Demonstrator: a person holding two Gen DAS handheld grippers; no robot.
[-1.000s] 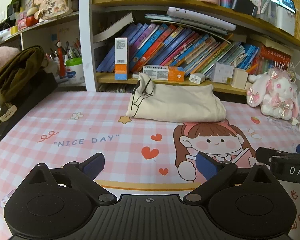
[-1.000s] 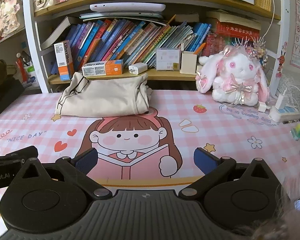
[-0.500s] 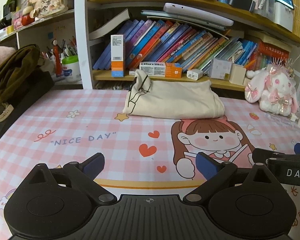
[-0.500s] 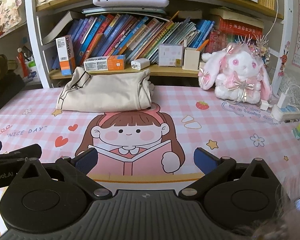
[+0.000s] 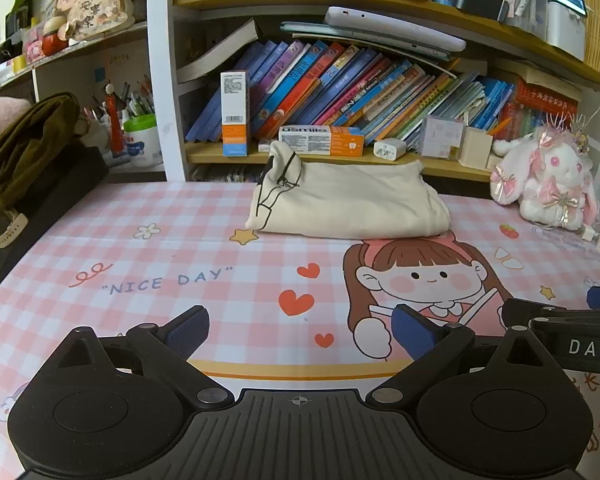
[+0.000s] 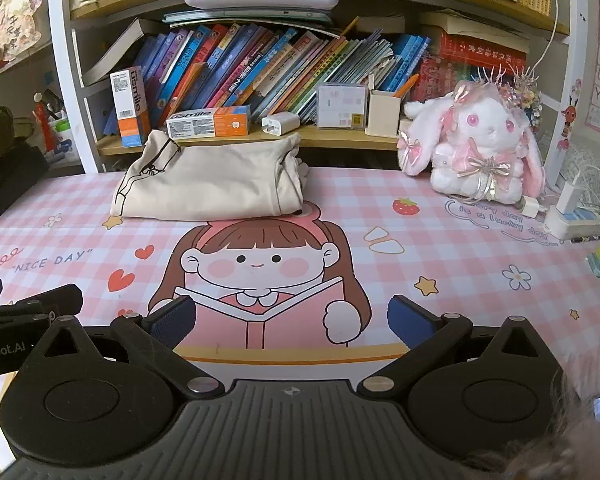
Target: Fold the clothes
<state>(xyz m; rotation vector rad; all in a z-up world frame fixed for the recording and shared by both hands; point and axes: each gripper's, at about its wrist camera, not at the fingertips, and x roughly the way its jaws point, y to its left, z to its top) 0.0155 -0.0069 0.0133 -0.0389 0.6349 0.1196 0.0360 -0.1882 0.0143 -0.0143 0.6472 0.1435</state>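
Observation:
A cream garment [image 5: 348,200] lies folded into a compact bundle at the back of the pink checked desk mat [image 5: 172,248], against the bookshelf; a black line drawing shows on its left end. The right wrist view shows the same garment [image 6: 208,184] left of centre. My left gripper [image 5: 300,330] hovers open over the mat's front, well short of the garment, nothing between its blue pads. My right gripper [image 6: 292,320] is also open and empty, beside the left one, whose black body [image 6: 24,312] shows at the left edge.
A bookshelf [image 5: 340,92] full of books and boxes runs behind the garment. A pink-and-white plush rabbit [image 6: 476,148] sits at back right, with a power strip and chargers [image 6: 572,216] beyond. A dark olive bag [image 5: 24,148] rests at the left edge.
Both grippers have drawn slightly back and tilted; the garment sits a little further off in view. Both stay open and the garment has not moved.

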